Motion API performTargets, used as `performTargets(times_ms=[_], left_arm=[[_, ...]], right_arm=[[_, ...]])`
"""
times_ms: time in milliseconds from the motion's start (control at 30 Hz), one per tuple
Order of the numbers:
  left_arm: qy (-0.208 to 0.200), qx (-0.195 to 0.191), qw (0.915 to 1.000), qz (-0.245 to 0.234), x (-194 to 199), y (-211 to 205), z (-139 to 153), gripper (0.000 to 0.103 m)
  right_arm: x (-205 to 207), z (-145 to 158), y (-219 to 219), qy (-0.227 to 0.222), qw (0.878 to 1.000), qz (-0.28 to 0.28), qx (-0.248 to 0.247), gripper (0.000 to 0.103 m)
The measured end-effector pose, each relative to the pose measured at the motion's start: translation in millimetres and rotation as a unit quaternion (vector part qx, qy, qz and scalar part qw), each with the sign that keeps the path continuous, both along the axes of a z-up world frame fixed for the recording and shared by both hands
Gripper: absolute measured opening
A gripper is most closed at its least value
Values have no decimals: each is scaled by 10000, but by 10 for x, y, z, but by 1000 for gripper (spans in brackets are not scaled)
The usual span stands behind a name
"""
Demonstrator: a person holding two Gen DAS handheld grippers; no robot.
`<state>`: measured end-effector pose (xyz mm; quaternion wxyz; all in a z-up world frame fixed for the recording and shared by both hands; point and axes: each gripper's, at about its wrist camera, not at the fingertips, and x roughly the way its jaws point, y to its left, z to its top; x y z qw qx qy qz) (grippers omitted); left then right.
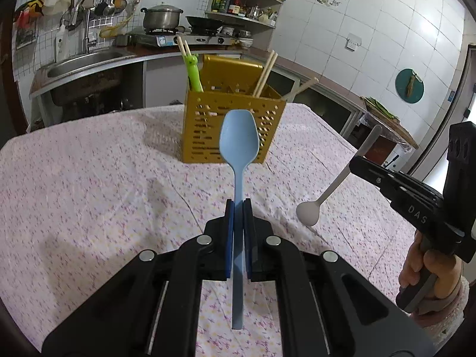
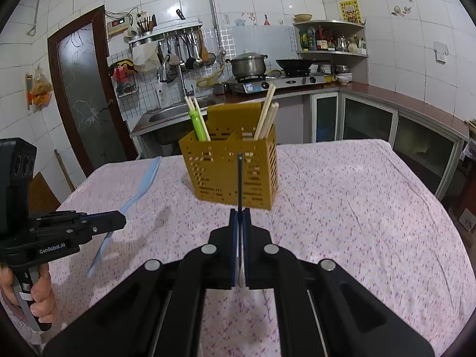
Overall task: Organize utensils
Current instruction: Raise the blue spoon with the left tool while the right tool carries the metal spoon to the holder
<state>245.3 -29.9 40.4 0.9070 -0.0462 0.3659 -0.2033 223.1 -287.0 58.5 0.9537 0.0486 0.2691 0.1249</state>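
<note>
The yellow utensil caddy [image 1: 232, 128] stands on the bench [image 1: 89, 178], holding chopsticks [image 1: 265, 73] and a green utensil [image 1: 194, 74]. The left gripper [image 1: 238, 208] clamps a blue spoon [image 1: 238, 139]; the right gripper [image 2: 239, 214] clamps a white spoon [image 1: 327, 190].

A table [image 2: 342, 208] under a pink floral cloth [image 1: 104, 178] bears one perforated golden utensil caddy [image 2: 235, 172].

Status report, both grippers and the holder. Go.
Left gripper shut on blue spoon, bowl up. Right gripper shut on white spoon, bowl hanging down. Yellow holder ahead on table, chopsticks inside. Path clear.
</note>
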Motion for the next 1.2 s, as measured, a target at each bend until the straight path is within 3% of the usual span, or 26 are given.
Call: performTargets(times_ms=[333,500,700,933,1200], left_arm=[[-171,-73,9998,24,208,37,246,5],[-350,-393,9986,-88,250,35,307,5],[-321,-161,9993,-108,352,-50,272,4],[-409,-230,9989,-68,445,6,461,4],[-325,241,9991,-96,583,-52,694,4]], right_arm=[[202,234,7,-229,9997,-4,73,3],[279,242,18,-231,9997,19,81,3],[353,190,16,-180,9998,25,83,3],[429,206,20,-197,9997,16,124,3],[475,406,60,-371,9993,79,34,3]])
